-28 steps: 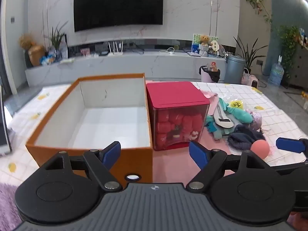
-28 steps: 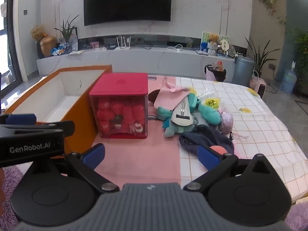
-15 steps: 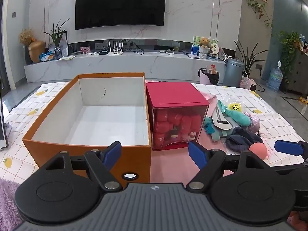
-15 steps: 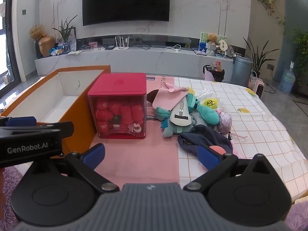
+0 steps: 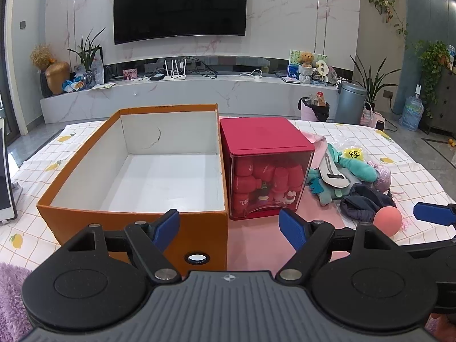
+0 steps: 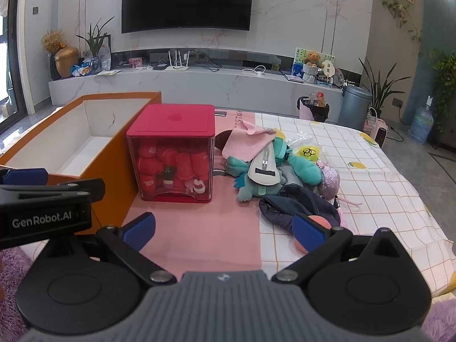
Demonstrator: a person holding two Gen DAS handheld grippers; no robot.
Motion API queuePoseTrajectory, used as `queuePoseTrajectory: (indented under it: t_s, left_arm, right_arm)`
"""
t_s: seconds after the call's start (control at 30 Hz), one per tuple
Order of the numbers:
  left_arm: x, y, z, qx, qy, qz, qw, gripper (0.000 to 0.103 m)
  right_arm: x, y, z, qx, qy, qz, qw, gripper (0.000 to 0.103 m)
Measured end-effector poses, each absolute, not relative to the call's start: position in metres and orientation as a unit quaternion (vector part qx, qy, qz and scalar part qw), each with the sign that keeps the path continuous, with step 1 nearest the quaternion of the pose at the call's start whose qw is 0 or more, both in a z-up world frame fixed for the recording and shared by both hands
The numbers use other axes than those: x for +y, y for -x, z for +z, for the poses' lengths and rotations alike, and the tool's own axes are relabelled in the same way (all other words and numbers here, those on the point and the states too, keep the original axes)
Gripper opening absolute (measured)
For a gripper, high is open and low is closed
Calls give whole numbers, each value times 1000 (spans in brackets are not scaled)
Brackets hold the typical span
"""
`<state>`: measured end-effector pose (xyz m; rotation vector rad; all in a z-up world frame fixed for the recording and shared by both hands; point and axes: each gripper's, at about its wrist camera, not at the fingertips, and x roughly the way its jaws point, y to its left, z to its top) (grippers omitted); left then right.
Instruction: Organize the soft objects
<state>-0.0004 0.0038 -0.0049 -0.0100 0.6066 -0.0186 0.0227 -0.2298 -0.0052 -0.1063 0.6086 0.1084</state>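
With both my grippers held wide and empty over the near edge of the table, nothing is picked up yet.

My left gripper (image 5: 229, 225) hangs spread in front of the open orange box (image 5: 134, 222), whose white inside is bare; my right gripper (image 6: 223, 228) is spread too, near the pile of soft things: a teal plush toy (image 6: 302, 168), a pink cloth (image 6: 245, 139), a dark navy garment (image 6: 296, 202) and a coral ball (image 5: 387, 221). Between box and pile stands a red lidded container (image 6: 171, 154).
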Motion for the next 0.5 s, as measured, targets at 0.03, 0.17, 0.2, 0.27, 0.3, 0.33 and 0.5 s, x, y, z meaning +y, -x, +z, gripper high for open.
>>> queuePoseTrajectory:
  t_s: [0.03, 0.17, 0.2, 0.27, 0.3, 0.33, 0.5]
  left_arm:
    - [4, 1, -5, 299, 3, -8, 954, 93]
    - [4, 1, -5, 298, 2, -8, 954, 93]
    - [4, 1, -5, 299, 1, -8, 954, 93]
    - [4, 1, -5, 299, 1, -8, 954, 93]
    - [3, 1, -5, 300, -1, -6, 954, 93]
    - [3, 1, -5, 300, -3, -5, 954, 93]
    - [3, 1, -6, 299, -6, -4, 954, 93]
  right_arm:
    - [-230, -22, -5, 299, 53, 53, 951, 100]
    - [-230, -22, -5, 300, 52, 53, 951, 100]
    - [-230, -22, -6, 301, 52, 54, 951, 100]
    - [-230, -23, -6, 307, 51, 54, 949, 100]
    - [-230, -23, -7, 308, 51, 54, 948, 100]
    - [-230, -23, -7, 309, 52, 54, 948, 100]
    - [-230, -23, -6, 309, 55, 54, 948, 100]
